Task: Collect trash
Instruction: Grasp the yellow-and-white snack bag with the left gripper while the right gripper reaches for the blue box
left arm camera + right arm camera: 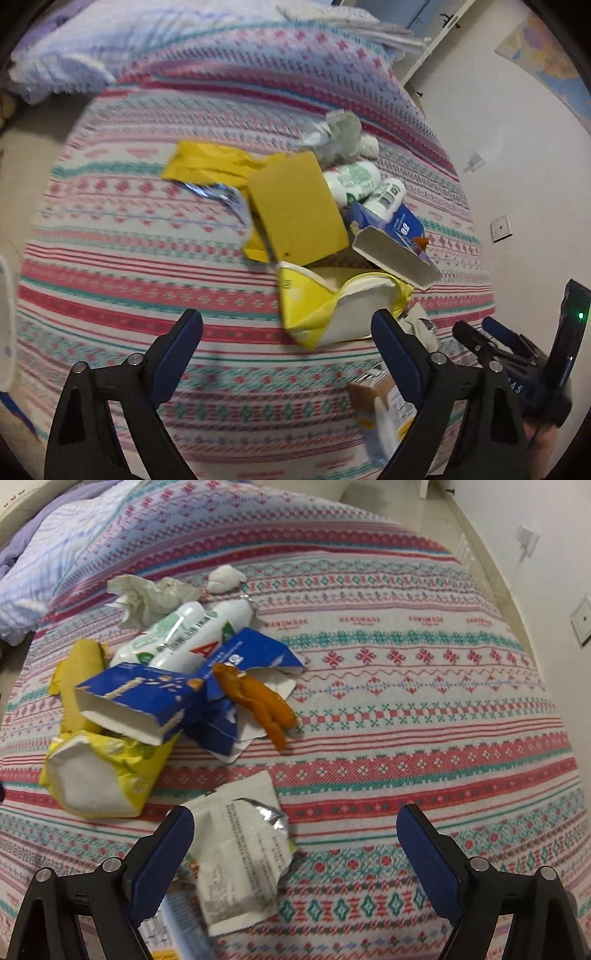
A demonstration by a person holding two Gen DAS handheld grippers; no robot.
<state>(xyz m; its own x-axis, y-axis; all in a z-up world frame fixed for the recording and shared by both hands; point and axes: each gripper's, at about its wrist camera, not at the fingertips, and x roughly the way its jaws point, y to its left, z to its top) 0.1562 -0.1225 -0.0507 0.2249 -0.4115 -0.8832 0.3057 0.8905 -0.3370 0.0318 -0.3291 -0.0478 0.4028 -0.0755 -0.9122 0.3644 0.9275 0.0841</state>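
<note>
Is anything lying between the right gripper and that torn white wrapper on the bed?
Nothing visible does. The right gripper is open, and the torn white wrapper lies on the bedspread right by its left finger, partly between the fingers.

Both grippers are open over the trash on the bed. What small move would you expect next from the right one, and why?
Probably a short drop forward and left, then closing on the torn white wrapper. The right gripper is open and empty, and that wrapper lies nearest, apart from the main pile, just inside its left finger. The left gripper is open too, hovering short of the yellow bag.
</note>
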